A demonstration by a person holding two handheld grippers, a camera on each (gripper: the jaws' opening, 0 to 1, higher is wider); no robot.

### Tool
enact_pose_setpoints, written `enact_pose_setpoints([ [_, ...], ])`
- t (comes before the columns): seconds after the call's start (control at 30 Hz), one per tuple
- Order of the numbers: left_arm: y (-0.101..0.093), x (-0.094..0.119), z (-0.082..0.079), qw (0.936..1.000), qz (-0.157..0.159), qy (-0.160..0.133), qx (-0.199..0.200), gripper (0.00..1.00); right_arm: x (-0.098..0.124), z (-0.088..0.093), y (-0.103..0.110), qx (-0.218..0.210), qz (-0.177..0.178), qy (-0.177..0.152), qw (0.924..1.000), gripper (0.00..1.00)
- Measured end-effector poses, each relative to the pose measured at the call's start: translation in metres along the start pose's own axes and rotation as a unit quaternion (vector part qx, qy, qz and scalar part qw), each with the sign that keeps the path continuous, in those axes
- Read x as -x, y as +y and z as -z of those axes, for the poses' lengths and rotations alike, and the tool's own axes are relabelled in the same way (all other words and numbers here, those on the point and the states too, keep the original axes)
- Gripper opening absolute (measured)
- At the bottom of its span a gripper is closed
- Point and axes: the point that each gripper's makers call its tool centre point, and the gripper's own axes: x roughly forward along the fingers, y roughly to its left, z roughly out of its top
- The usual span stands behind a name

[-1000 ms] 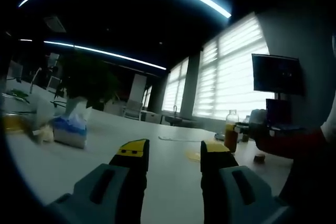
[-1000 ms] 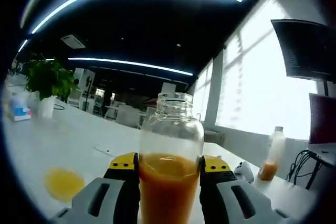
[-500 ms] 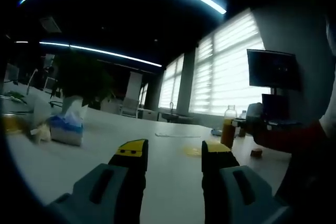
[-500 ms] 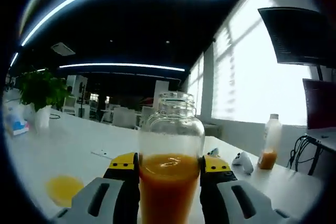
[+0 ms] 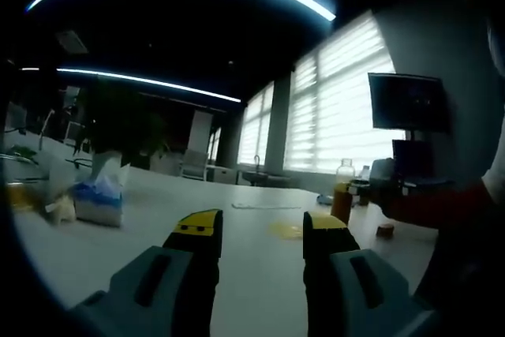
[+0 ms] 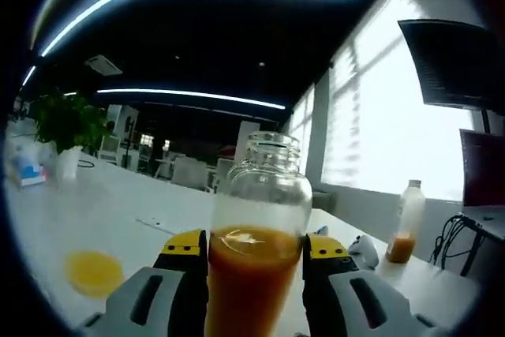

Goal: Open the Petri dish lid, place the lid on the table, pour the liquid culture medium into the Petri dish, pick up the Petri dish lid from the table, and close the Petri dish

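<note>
Currently the right gripper [image 6: 254,270] is clamped on the open bottle [image 6: 259,238] of orange culture medium, upright, about half full, held over the table [image 6: 95,211]. The Petri dish [image 6: 93,271] sits on the table to the left of that bottle in the right gripper view, already showing yellow-orange fill, so I judge the pour is done or nearly so. The left gripper [image 5: 259,234] hovers low over the table with jaws apart and nothing between them. Likely next: set the bottle down well away from the dish, then send the left gripper for the lid. The problem is that I can't make out the lid anywhere; a clear lid on a pale table would be hard to spot. A flat pale patch [image 5: 264,206] lies toward the far edge of the table, identity unclear. The dish rim is too blurred to confirm fill level. A second bottle [image 6: 405,226] stands toward the table's right edge.
</note>
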Motion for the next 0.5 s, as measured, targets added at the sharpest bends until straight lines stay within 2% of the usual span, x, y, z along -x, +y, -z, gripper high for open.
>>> enact_pose_setpoints([
  [0.1,0.000,-0.002,-0.001,1.0000,-0.002,0.001,-0.007,0.32,0.003,-0.004,0.001,-0.002,-0.011,-0.002,0.9999,0.49],
  [0.27,-0.001,-0.007,-0.008,0.9999,-0.004,-0.004,-0.011,0.32,0.001,-0.013,-0.004,-0.009,-0.021,-0.006,0.9997,0.49],
  [0.37,-0.001,-0.010,-0.013,0.9998,-0.006,-0.008,-0.017,0.32,0.004,-0.022,-0.006,-0.016,-0.031,-0.013,0.9993,0.53],
  [0.5,0.000,-0.012,-0.021,0.9994,-0.015,-0.014,-0.028,0.32,0.009,-0.030,-0.009,-0.002,-0.053,-0.014,0.9985,0.57],
])
